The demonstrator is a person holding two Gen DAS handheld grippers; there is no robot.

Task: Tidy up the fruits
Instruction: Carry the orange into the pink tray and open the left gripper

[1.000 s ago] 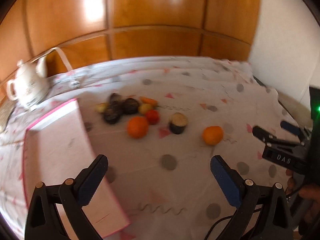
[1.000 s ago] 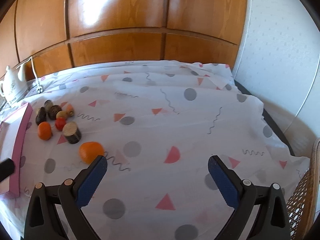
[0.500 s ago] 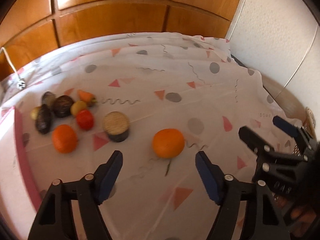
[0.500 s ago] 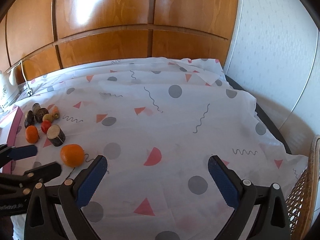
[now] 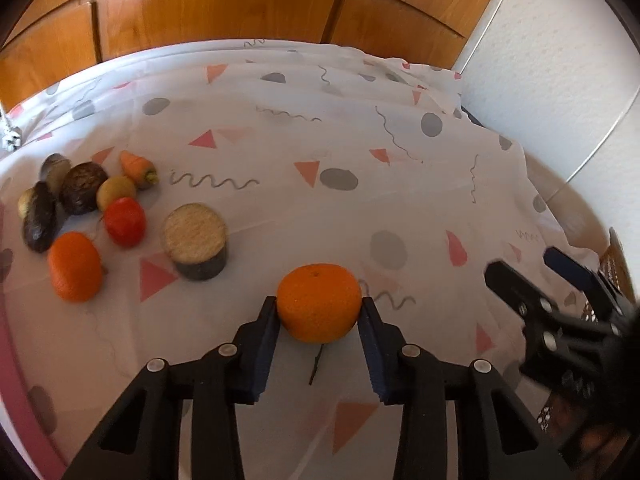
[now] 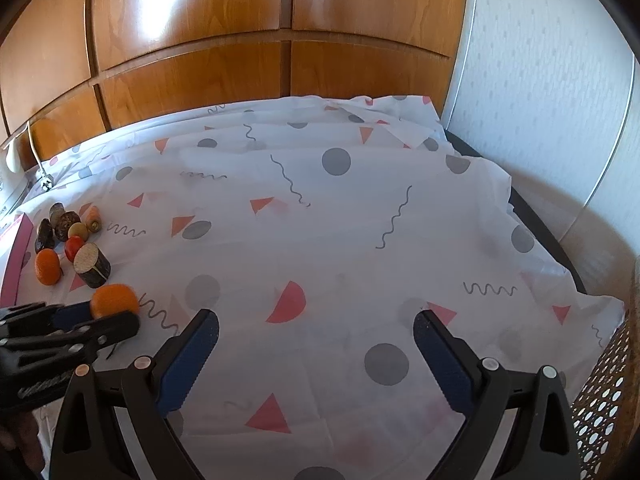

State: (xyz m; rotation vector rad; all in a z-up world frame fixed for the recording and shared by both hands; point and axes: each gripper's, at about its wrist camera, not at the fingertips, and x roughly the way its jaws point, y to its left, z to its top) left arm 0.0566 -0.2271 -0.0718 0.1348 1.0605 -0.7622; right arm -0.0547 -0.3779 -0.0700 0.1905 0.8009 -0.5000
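Left gripper (image 5: 319,322) has been advanced and closed around the stray orange (image 5: 319,302), presumably for regrouping; right gripper (image 6: 316,338) is held open, idle.

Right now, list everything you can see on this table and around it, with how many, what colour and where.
orange: one, between the left gripper's fingers.
second orange: one, left cluster.
tomato: one, red, left cluster.
carrot: one, orange, cluster's far side.
cut log piece: one, tan top, dark side, beside the tomato.
dark fruits: several, far left; count unclear.
tablecloth: one, white, patterned.
pink box: one, left edge.
left gripper: around the orange.
right gripper: open, empty.
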